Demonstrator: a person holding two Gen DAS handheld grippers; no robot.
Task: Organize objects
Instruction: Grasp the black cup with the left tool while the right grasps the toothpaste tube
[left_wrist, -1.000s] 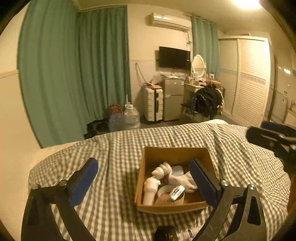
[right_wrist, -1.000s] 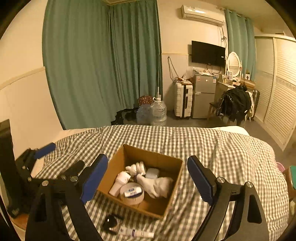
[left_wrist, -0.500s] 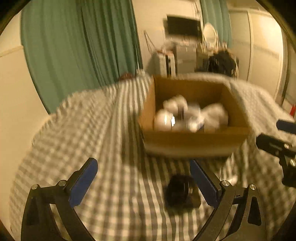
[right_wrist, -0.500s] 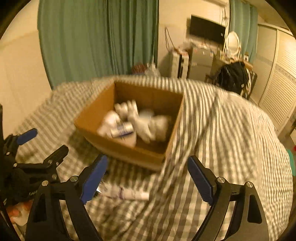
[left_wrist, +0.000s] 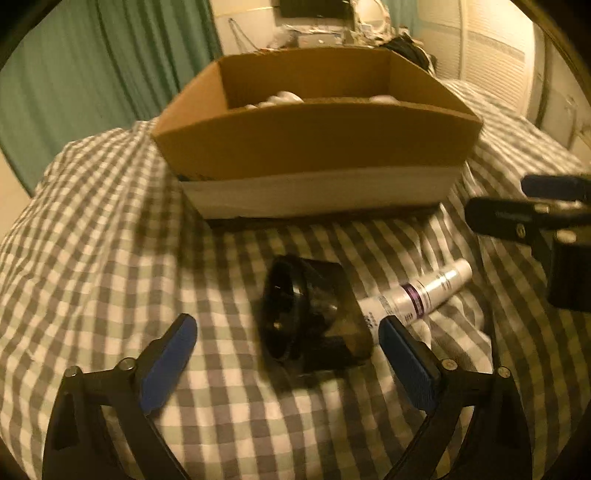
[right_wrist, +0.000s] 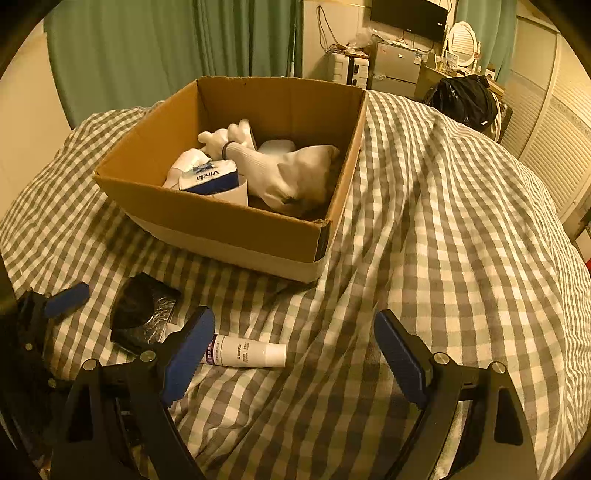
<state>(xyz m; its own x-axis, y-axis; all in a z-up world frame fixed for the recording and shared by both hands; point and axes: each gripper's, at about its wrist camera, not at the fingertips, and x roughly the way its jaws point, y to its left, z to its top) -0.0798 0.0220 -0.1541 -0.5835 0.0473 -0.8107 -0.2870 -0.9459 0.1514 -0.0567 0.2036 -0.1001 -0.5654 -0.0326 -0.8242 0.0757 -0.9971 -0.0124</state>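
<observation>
Cardboard box (right_wrist: 229, 225), far centre on checked bedspread (right_wrist: 443, 240); 2 items outside it, near side: black container (left_wrist: 314, 317), white tube (left_wrist: 417, 295). Left gripper (left_wrist: 288, 354) jaws apart, flanking container; right gripper (right_wrist: 295, 354) apart, empty. Risk: glossy container slipping when squeezed, nudging adjacent tube

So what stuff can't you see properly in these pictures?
- Left wrist view: the cardboard box near wall hides nearly everything inside.
- Right wrist view: the tube has print too small to read, one end behind the right gripper.
- Both views: the black object is too dark to identify.
</observation>
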